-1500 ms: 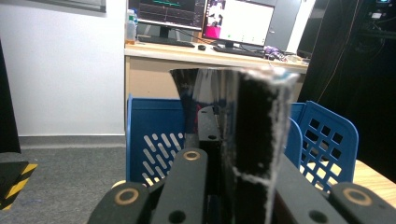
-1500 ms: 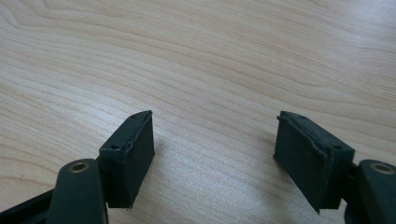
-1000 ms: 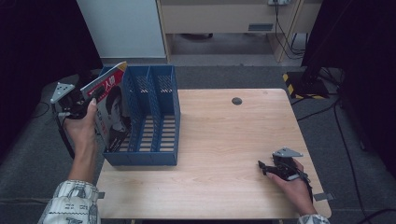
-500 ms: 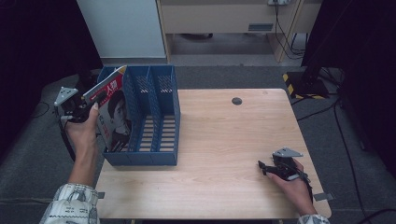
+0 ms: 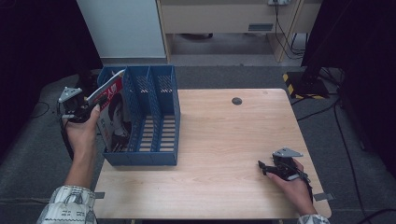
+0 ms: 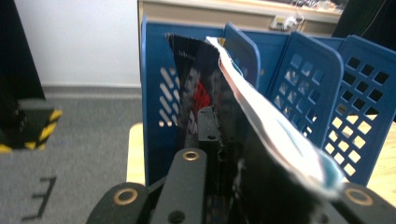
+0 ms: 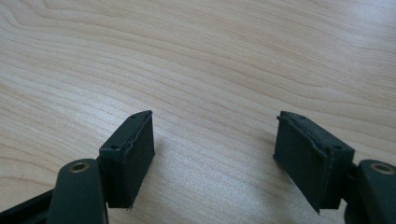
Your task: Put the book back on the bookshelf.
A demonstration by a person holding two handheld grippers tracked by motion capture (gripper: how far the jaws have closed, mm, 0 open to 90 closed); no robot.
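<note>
Left gripper (image 5: 88, 109) pinches a magazine (image 5: 112, 109) in the rack's (image 5: 154, 121) left slot; right gripper (image 5: 264, 166) rests wide, empty, near the table's (image 5: 224, 140) right front corner.

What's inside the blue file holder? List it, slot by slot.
The blue file holder has three slots. The leftmost holds a magazine, tilted and gripped at its top by the left gripper. The other two show bare slotted floor. The magazine's bottom edge is hidden behind the divider.

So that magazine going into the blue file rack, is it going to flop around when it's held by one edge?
Probably a bit. The magazine, pinched by the left gripper, looks thin, and its pages curl in the left gripper view. It likely weighs little, and its lower edge already sits inside the blue file rack, which should steady it.
</note>
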